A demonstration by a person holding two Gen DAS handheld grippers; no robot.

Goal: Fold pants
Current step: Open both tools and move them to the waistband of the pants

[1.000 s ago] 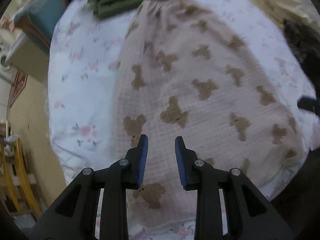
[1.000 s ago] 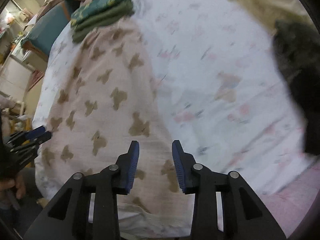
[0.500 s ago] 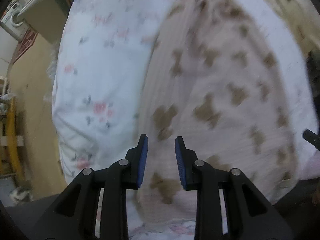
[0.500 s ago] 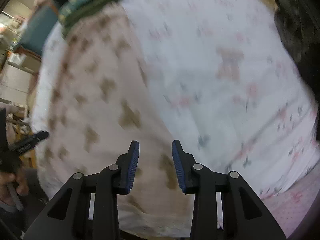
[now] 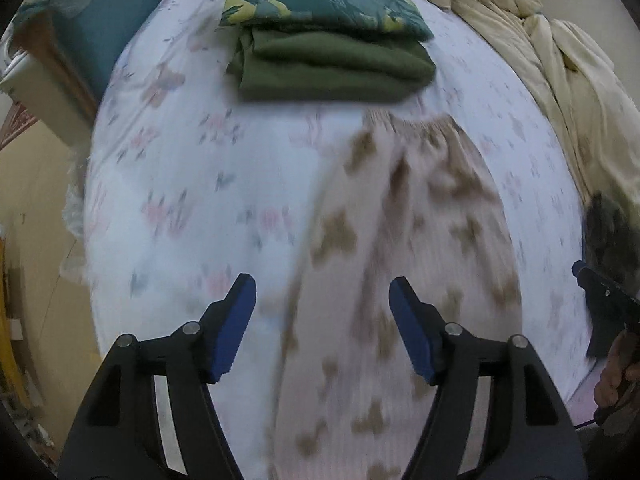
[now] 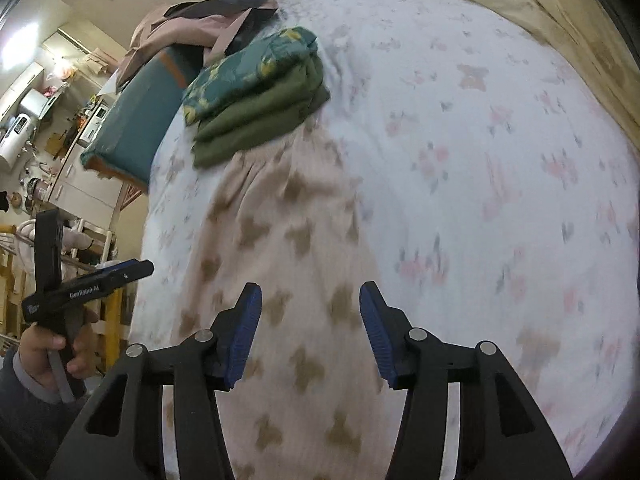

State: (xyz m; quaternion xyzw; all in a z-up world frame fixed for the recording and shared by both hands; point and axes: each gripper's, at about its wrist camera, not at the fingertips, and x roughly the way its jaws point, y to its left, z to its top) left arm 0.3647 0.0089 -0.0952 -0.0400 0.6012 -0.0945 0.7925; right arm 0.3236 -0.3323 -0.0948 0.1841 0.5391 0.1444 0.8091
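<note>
Both grippers hang above the pants with nothing gripped. Left gripper: blue pads spread wide apart. Right gripper: pads likewise well apart.

Pants, pale pink with brown bear-shaped prints, lie flat and lengthwise on the floral bedsheet. Gathered waistband at the far end, just short of the folded stack; leg end runs under both grippers toward the camera and is cut off by the lower frame edge. In the left wrist view the pants sit mostly under the right finger and between the pads; the left pad is over bare sheet beside the pants' edge.

Writing: the left gripper's side, seen from the right wrist view, reads "GenRobot AI" in white; a smaller mark further back is too small to read.

Folded stack beyond the waistband: teal-and-yellow leaf-print piece on top of olive green garments. Cream comforter bunched along the far-right side of the pants.

Hard to make out: pants prints are motion-blurred in both views. Dark furry mass right of the pants, at frame edge, unidentifiable. Teal box-like object left of the stack, partly covered by pinkish cloth. Background shelves at the far left are tiny and unclear.
</note>
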